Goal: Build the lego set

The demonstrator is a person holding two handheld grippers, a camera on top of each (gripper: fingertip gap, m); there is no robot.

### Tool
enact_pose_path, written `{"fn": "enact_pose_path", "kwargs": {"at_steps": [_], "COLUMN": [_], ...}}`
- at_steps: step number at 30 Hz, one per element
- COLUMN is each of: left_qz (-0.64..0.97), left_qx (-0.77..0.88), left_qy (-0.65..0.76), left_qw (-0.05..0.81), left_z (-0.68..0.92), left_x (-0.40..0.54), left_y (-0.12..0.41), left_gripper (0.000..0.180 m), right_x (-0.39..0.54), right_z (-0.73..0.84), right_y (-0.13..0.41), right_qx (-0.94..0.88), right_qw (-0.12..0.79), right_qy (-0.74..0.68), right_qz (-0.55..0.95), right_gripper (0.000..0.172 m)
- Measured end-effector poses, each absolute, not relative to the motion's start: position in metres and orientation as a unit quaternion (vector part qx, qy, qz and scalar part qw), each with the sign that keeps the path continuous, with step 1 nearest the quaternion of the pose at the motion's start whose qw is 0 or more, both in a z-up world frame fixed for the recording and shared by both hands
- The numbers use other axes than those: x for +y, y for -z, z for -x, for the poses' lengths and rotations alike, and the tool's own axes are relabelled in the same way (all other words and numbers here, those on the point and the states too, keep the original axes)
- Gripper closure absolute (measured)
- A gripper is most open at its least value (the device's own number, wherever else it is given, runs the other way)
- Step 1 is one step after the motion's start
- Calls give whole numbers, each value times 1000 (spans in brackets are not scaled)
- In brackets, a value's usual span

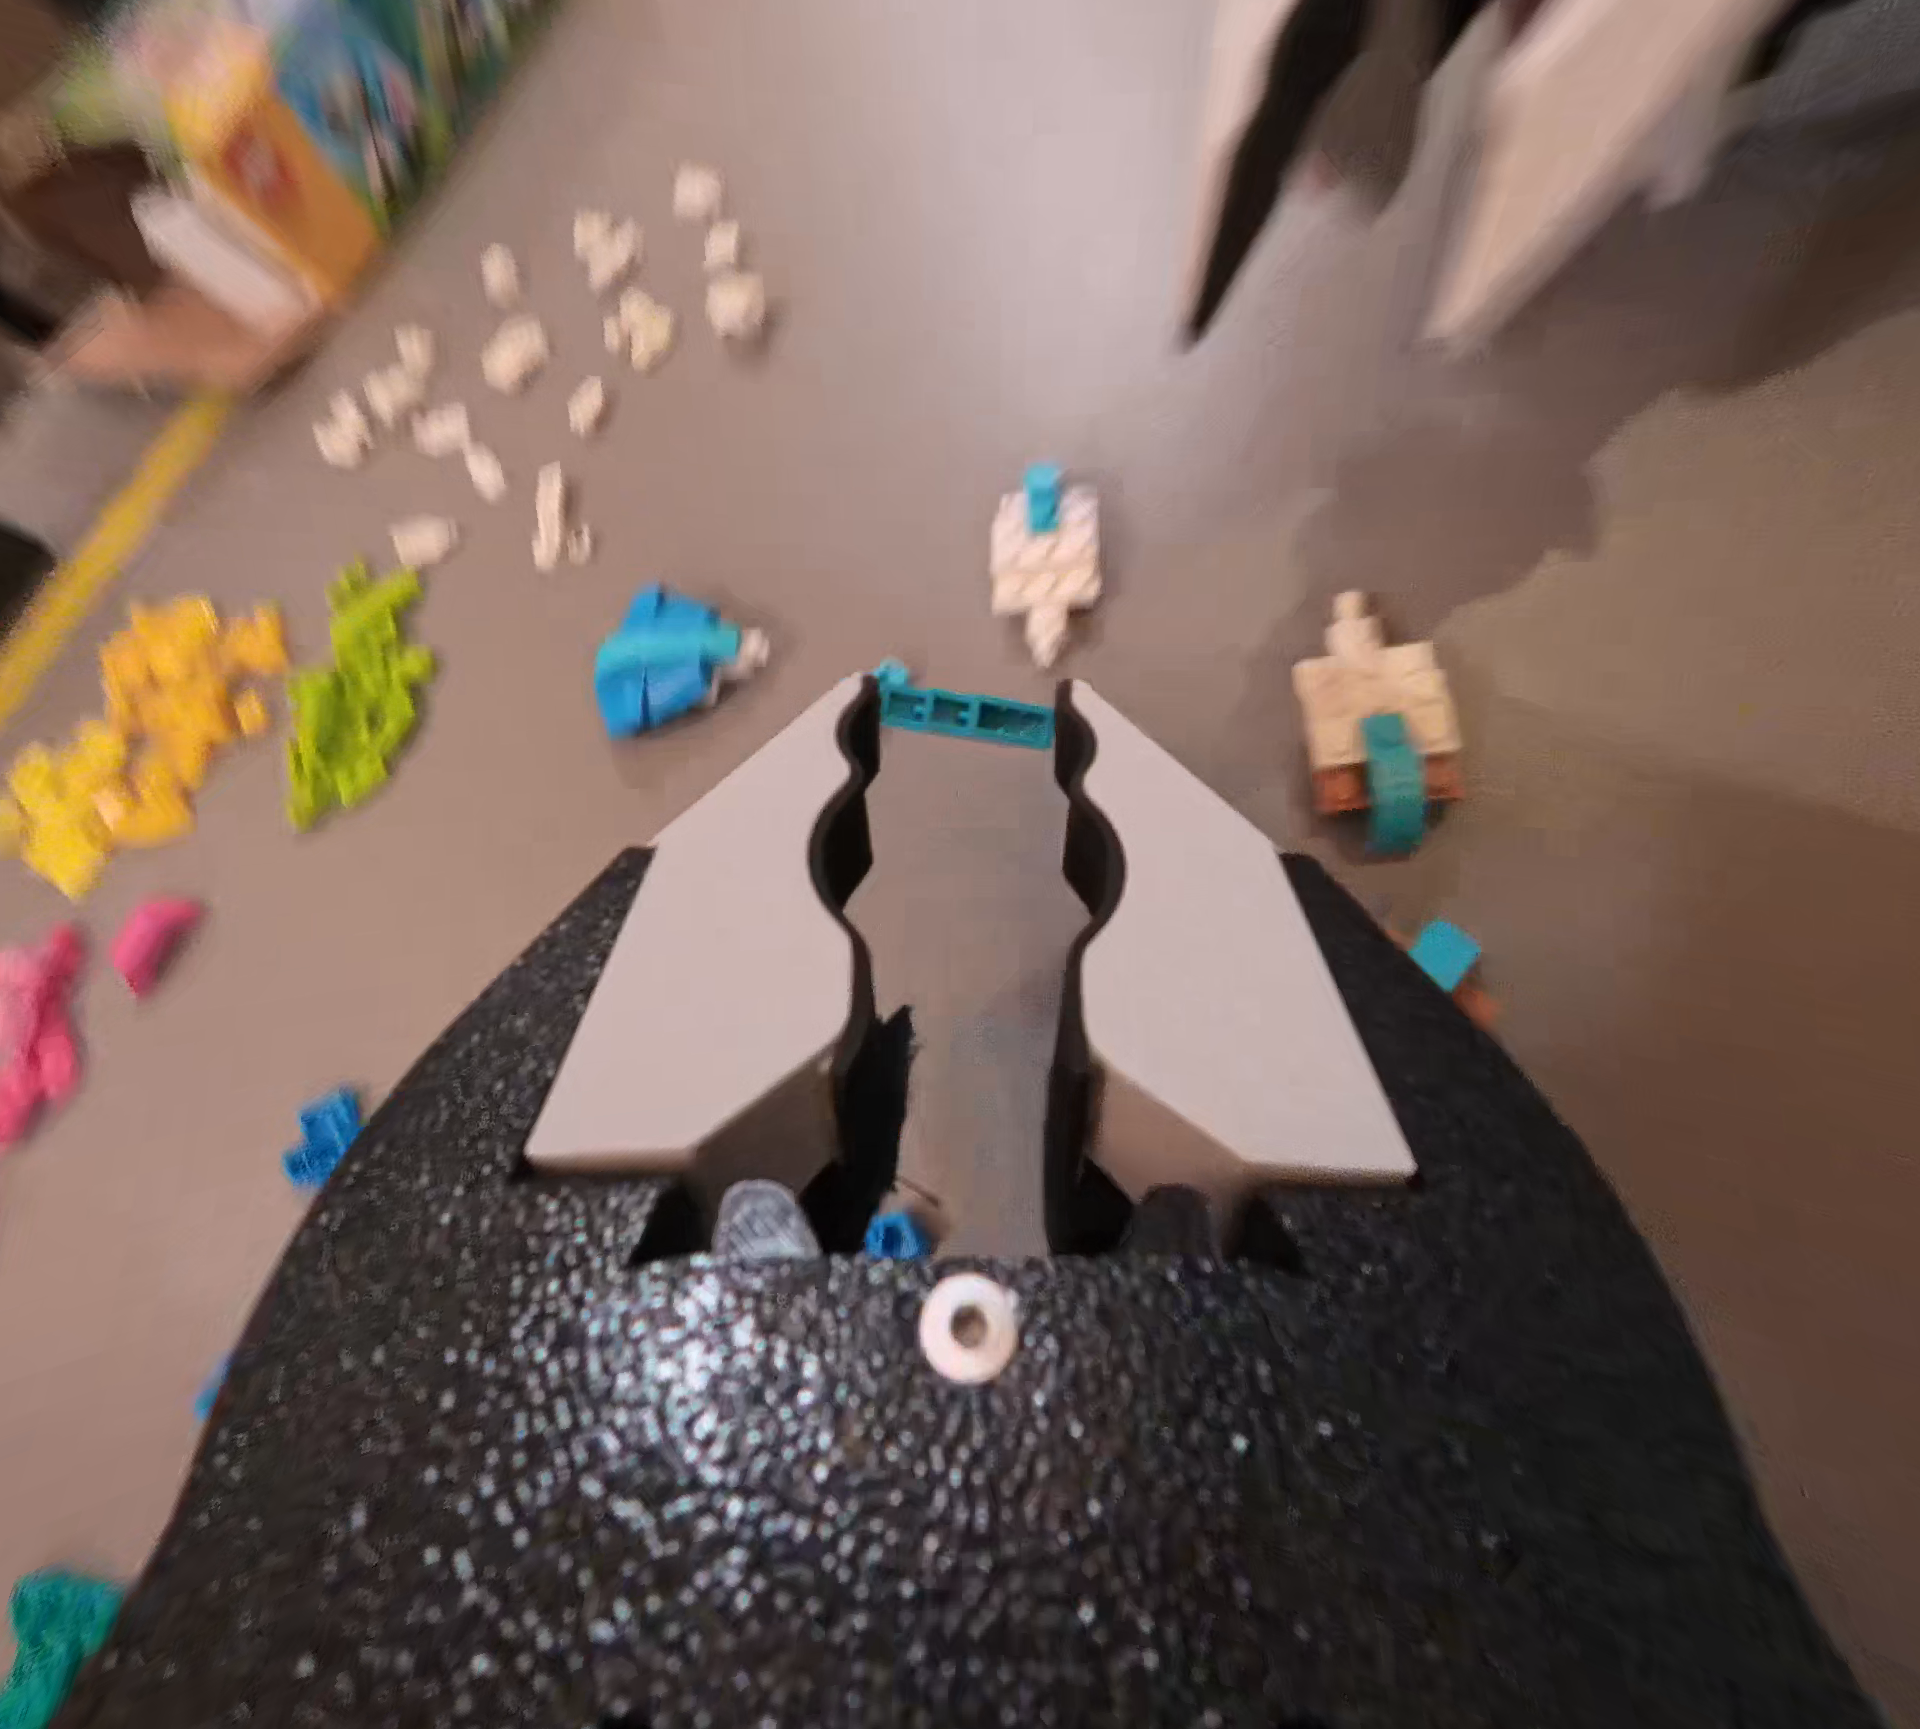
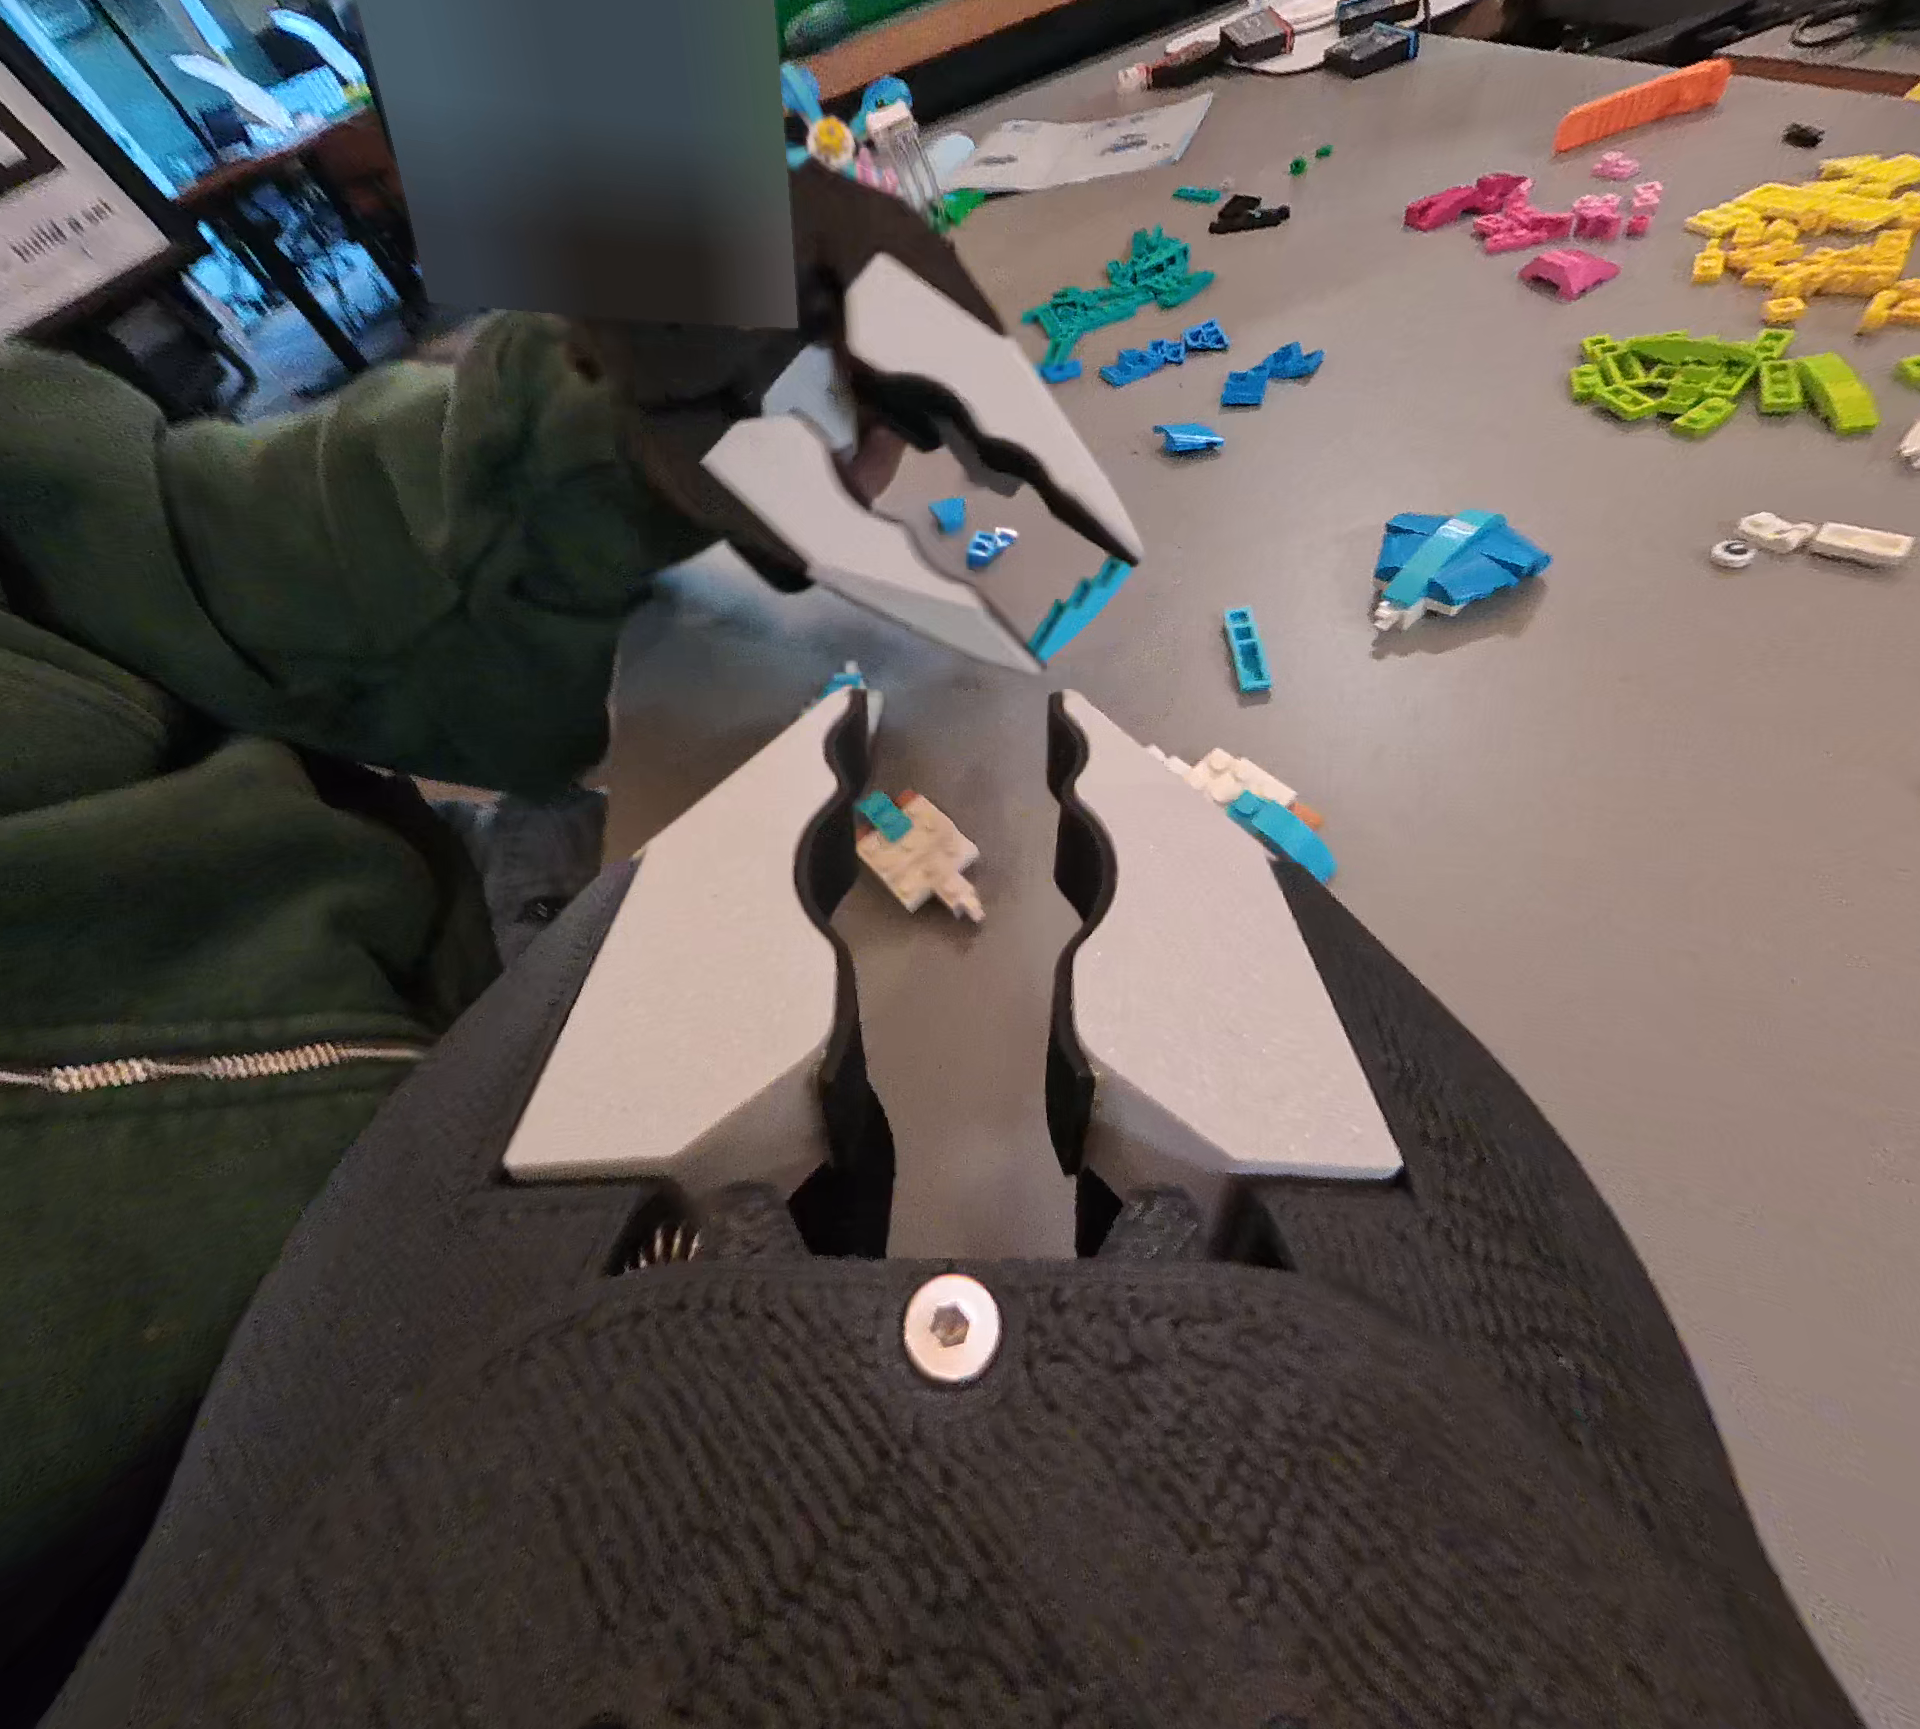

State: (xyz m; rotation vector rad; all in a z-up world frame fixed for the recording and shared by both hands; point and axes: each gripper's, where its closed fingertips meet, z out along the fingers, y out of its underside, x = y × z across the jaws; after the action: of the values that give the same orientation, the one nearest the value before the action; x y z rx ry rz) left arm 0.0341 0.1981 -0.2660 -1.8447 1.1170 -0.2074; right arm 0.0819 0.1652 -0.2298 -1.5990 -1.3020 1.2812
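Two handheld grippers work over a grey table (image 2: 1558, 1004) strewn with toy building bricks. The left gripper (image 1: 964, 711) is raised off the table and clamps a long teal plate brick (image 1: 964, 719) crosswise between its fingertips, one end against each black pad; the right wrist view shows the same brick (image 2: 1081, 607) spanning those tips in mid-air. The left view is blurred by motion. Past the held brick lie a small white build with a teal piece on top (image 1: 1044, 557), a white build with a brown base and a teal strip (image 1: 1377, 734) to the right, and a blue winged build (image 1: 665, 656) to the left. Farther off are loose white bricks (image 1: 540, 360), lime-green bricks (image 1: 358, 692), yellow bricks (image 1: 135, 744) and pink bricks (image 1: 42, 1025).

The right gripper (image 2: 956, 713) has its jaws spread wide with nothing between the fingertips. Beneath its fingers lies a white build with a teal piece (image 2: 914, 853) on the table, untouched, and a white and blue build (image 2: 1262, 812) lies just beside its right finger. A loose teal plate (image 2: 1245, 649) rests on the table nearby, with the blue winged build (image 2: 1455, 562) beyond it. A person's green sleeve (image 2: 364, 536) leads to the left gripper.
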Motion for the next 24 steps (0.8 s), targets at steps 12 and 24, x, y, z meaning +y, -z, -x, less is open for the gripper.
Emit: {"fn": "enact_pose_path", "kwargs": {"at_steps": [12,24], "left_qz": [514,749], "left_qx": [496,445], "left_qy": [229,205], "left_qw": [661,446], "left_z": [-100,-72], "left_x": [120,129], "left_y": [174,251], "left_gripper": [149,103], "right_x": [117,156], "right_z": [-73,-106], "right_y": [174,251], "right_qx": [-336,-599], "right_qw": [106,290], "right_qy": [-783,-387], "right_qz": [513,638], "right_gripper": [148,163]}}
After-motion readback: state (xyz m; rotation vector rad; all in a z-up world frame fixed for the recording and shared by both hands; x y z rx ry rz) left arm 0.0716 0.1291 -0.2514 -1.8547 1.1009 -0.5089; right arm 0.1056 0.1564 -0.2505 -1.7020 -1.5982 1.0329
